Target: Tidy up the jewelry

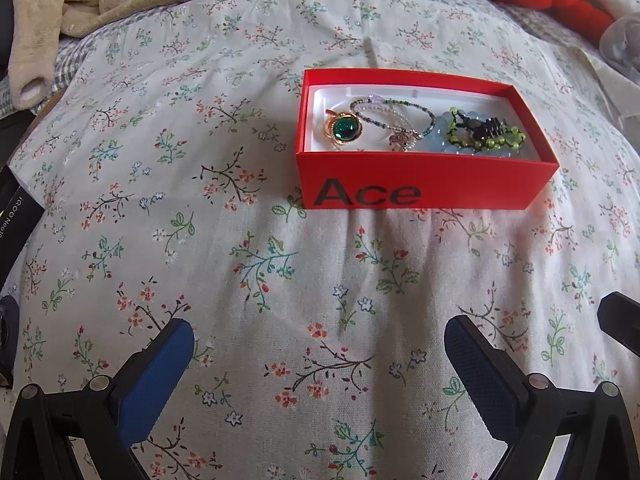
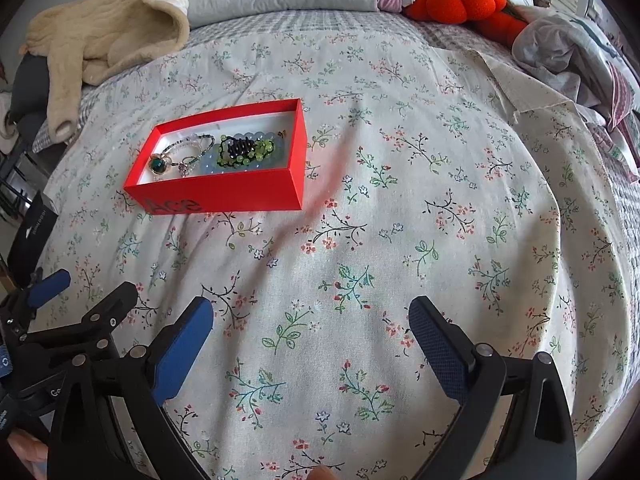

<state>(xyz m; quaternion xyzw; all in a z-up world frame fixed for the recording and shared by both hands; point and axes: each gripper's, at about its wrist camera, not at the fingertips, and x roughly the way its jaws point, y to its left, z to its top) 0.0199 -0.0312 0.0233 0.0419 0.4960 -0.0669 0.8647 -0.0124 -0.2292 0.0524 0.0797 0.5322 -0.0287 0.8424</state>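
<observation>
Hovering over the floral bed (image 2: 400, 200), both grippers are held wide open and empty.
Left gripper (image 1: 320, 340) and right gripper (image 2: 311, 322) grasp nothing; jewelry (image 1: 400, 128) is seen inside the red box (image 1: 420, 184), at 12 o'clock and 11 o'clock respectively.

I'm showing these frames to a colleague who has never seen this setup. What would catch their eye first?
The bright red box marked "Ace" stands out on the floral bedspread, holding a green-stone pendant at its left end and a green beaded bracelet at its right. Behind, orange plush pumpkins sit by the pillows. Both the left gripper and right gripper hover open and empty near the camera.
</observation>
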